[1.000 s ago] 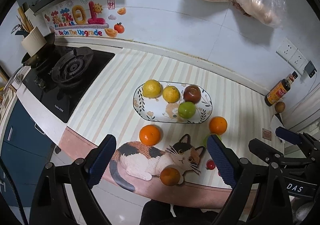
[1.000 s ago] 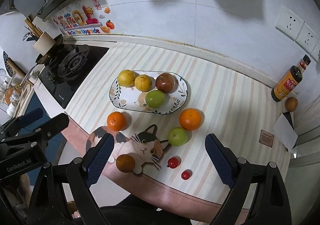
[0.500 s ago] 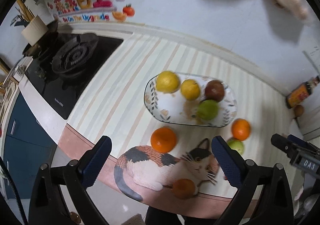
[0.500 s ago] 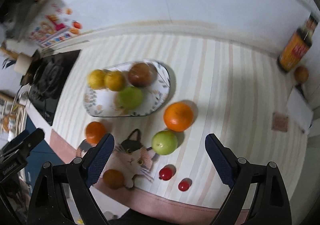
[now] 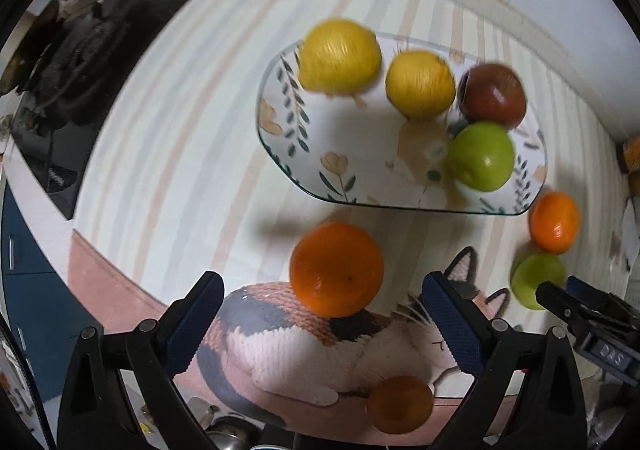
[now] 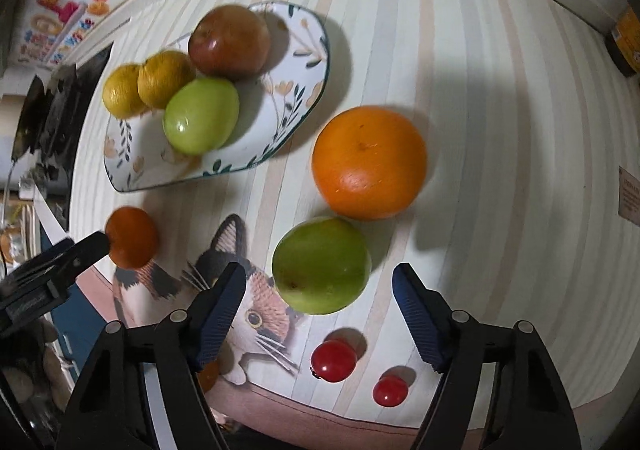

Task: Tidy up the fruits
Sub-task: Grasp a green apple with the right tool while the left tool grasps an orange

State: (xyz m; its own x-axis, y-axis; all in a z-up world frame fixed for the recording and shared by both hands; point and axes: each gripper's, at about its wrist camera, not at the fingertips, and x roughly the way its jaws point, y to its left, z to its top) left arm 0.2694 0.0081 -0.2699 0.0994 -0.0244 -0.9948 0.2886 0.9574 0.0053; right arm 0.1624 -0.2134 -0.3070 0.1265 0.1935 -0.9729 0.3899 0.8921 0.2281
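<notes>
Fruits: a glossy orange (image 5: pixel 336 268) lies between the spread fingers of the left gripper (image 5: pixel 322 322), untouched. A smooth green apple (image 6: pixel 321 265) sits between the closing, not yet touching fingers of the right gripper (image 6: pixel 320 310).

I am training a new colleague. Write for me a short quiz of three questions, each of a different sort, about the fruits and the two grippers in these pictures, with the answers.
1. How many fruits lie on the flowered plate?
2. True or false: the right gripper already presses on the green fruit on the mat.
3. Which fruit lies between the open fingers of the left gripper? A) the yellow fruit B) the orange C) a cherry tomato

Key
1. Four: two yellow, one reddish brown, one green.
2. False. Its jaws are closing, the fruit is between them, but the pads do not touch it yet.
3. B
</notes>
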